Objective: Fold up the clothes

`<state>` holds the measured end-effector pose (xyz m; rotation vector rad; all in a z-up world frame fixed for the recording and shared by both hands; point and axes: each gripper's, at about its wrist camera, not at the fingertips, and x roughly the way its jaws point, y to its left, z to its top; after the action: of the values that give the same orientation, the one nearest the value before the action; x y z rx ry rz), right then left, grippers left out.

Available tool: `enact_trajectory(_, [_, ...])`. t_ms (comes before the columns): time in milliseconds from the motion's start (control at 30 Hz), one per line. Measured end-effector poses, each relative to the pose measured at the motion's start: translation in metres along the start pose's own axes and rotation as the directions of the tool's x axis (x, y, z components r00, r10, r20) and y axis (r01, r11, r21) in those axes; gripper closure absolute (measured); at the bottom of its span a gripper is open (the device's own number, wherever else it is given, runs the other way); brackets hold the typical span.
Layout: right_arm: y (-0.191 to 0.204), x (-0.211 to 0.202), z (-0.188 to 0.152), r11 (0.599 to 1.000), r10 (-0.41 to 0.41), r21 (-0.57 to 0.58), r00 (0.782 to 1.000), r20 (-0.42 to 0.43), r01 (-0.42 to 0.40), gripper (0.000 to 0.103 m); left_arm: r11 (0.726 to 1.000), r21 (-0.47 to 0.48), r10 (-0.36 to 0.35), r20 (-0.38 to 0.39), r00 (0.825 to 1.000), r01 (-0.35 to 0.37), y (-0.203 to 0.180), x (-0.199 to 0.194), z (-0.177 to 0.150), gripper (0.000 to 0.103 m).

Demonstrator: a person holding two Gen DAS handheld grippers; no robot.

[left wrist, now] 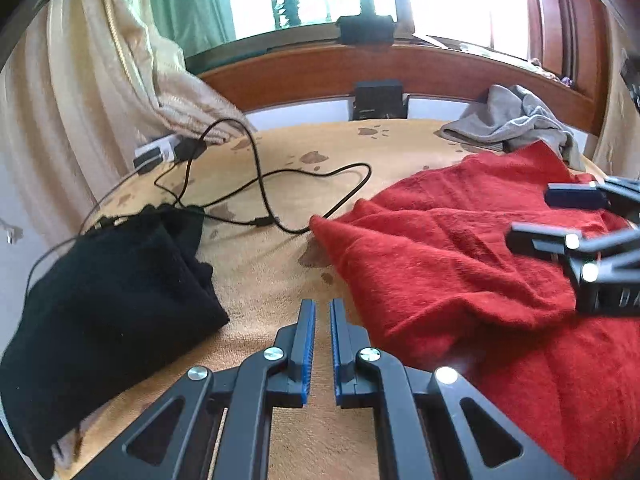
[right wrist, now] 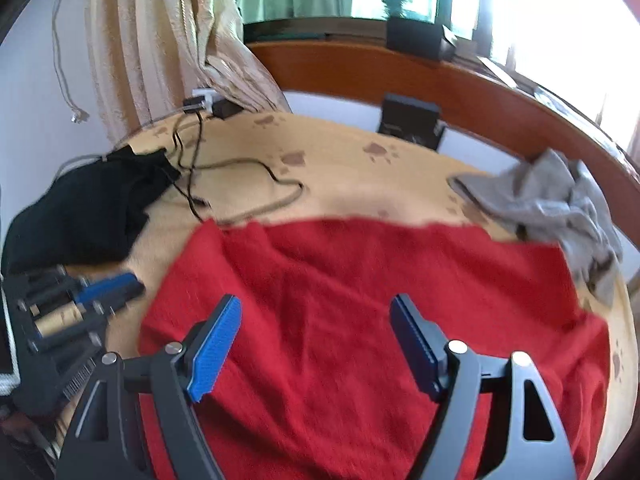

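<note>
Through the left wrist camera, my left tongs [left wrist: 322,308] sat nearly closed, only a thin slit between the blue pads, with nothing caught in them. They hung over a bare strip of the tan paw-print bed cover [left wrist: 280,184], between two garments. To their left lay a dark black garment [left wrist: 108,288] in a loose heap; to their right spread the red sweater [left wrist: 460,264], rumpled, with one corner reaching toward a looping black cable [left wrist: 260,184]. Farther back near the wooden headboard [left wrist: 320,68] I saw a crumpled grey garment [left wrist: 516,120]. My right tongs [left wrist: 560,216] came in from the right edge above the red fabric, their fingers set apart.

Through the right wrist camera, the right tongs [right wrist: 316,320] stood wide, pads well separated and empty, poised over the middle of the red sweater [right wrist: 360,300], which lay fairly flat across the bed cover [right wrist: 340,176]. I could not tell whether the pads touched the cloth. The left tongs [right wrist: 116,288] showed at the left edge, blurred, beside the sweater's left border and just below the black garment [right wrist: 88,212]. The grey garment [right wrist: 552,204] rested just past the sweater's far right corner, and a beige curtain [right wrist: 168,40] hung behind.
</note>
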<state>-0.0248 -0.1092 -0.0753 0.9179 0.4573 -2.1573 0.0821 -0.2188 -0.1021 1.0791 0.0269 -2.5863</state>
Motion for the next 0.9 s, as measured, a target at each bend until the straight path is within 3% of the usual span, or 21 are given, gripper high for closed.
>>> enact_trajectory(133, [-0.015, -0.006, -0.024, 0.998, -0.048, 0.029, 0.998, -0.029, 0.049, 0.023, 0.999, 0.040, 0.005, 0.009, 1.000, -0.006, -0.013, -0.006, 0.004, 0.095])
enact_trajectory(433, [-0.083, -0.021, -0.059, 0.972, -0.084, 0.217, 0.995, -0.053, 0.093, 0.023, 0.992, 0.122, 0.015, -0.010, 1.000, -0.014, -0.053, 0.000, 0.010, 0.095])
enact_trajectory(600, [-0.095, -0.018, -0.070, 0.967, -0.118, 0.218, 0.990, -0.083, 0.134, 0.023, 0.988, 0.147, 0.046, -0.065, 0.997, -0.036, -0.069, 0.020, 0.007, 0.095])
enact_trajectory(900, [-0.095, -0.014, -0.080, 0.968, -0.113, 0.213, 0.988, -0.107, 0.134, 0.022, 0.986, 0.155, 0.073, -0.067, 0.995, -0.062, -0.074, 0.026, 0.007, 0.095])
